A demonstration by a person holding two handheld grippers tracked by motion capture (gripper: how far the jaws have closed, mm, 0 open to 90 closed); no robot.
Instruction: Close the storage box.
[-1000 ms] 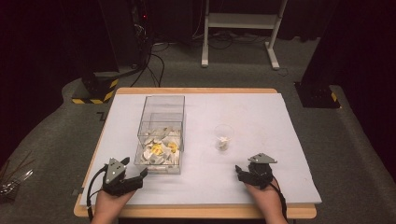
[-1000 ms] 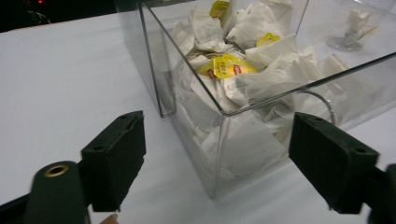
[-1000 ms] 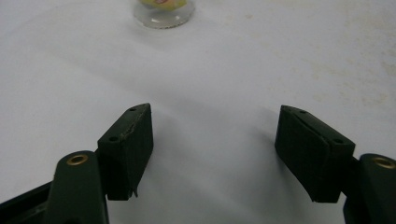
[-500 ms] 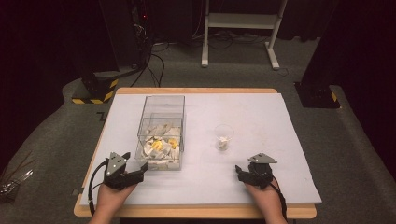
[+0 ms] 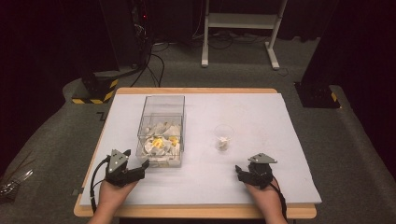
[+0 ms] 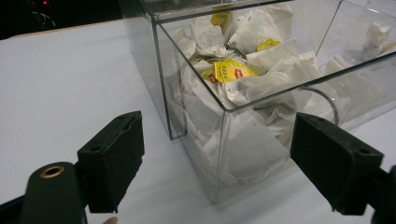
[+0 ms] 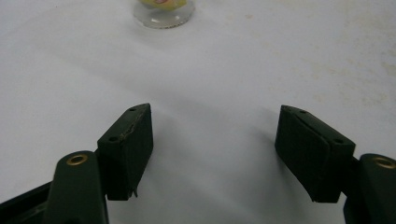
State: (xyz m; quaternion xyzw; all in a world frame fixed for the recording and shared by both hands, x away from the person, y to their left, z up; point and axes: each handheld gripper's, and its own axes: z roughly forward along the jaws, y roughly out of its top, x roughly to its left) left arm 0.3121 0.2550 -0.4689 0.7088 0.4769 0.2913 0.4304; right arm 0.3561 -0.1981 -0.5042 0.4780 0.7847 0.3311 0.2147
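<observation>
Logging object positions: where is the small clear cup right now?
In the high view, the cup stands right of the clear box, beyond the right gripper.

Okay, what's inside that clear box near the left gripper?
The clear box holds a heap of white paper tea bags, several showing yellow tags. The top layers cover whatever lies lower, so the box's floor cannot be seen.

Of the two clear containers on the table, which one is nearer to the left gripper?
The square clear box full of tea bags, just ahead of the left gripper. The small round cup stands farther right, ahead of the right gripper.
</observation>
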